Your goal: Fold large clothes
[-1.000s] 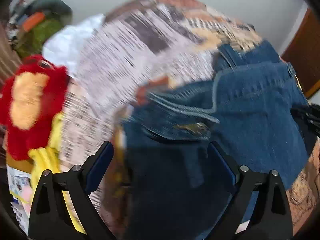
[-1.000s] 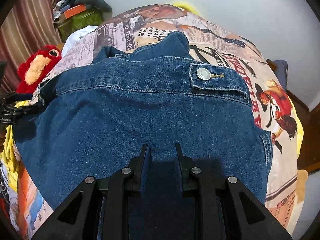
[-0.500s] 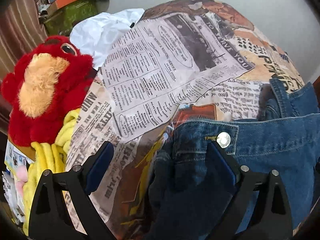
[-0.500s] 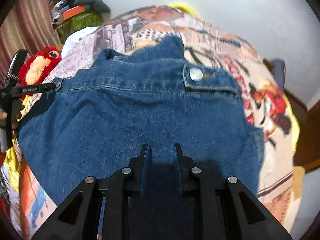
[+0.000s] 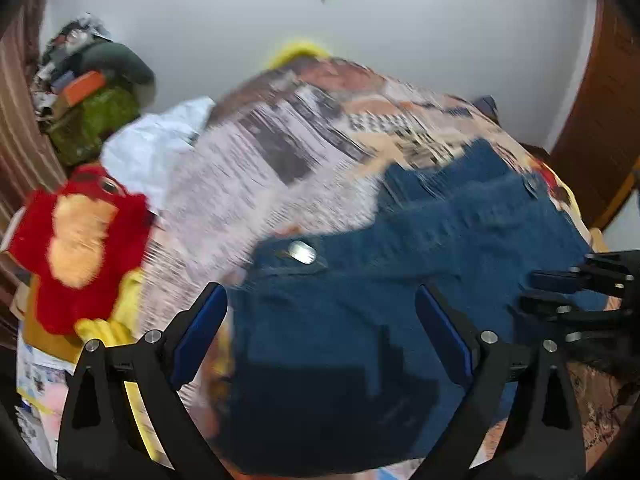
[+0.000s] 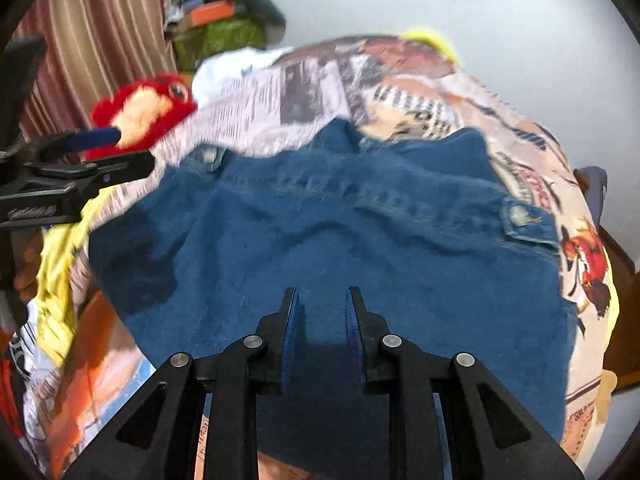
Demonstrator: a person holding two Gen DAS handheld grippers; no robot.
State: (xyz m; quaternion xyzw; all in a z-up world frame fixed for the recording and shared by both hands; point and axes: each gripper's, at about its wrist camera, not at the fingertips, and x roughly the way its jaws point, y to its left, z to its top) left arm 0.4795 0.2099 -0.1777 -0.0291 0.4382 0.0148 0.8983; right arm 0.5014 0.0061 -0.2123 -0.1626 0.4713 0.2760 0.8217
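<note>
A denim jacket point(image 6: 340, 248) lies spread over a bed point(image 6: 304, 88) covered in a newspaper-print sheet, collar toward the far wall and hem toward the cameras, as a person works it with two hand-held grippers. The right gripper point(image 6: 322, 304) hangs over the near hem with its blue-padded jaws drawn narrow; denim fills the view between and under them, but the picture does not settle whether a fold of cloth is pinched there. The left gripper point(image 5: 320, 304) stands wide open above the jacket's left side, nothing between its jaws, a metal snap point(image 5: 302, 251) on a pocket flap just ahead of it. A red plush toy point(image 5: 82, 240) sits at the bed's left edge beside yellow cloth point(image 5: 104, 328), clear of the denim. The jacket looks flattened but not yet folded, so the step in hand appears to be setting up the first fold. To do it well, the open gripper should probably close on the edge of one side panel, taking a full bite of the thick denim rather than a single layer, while the other anchors or lifts the hem at a matching point. Carrying both corners across together, low over the cloth, should keep the crease straight; stiff seams and the pocket flaps are likely to spring back, so pressing the fold flat before letting go would help.
</note>
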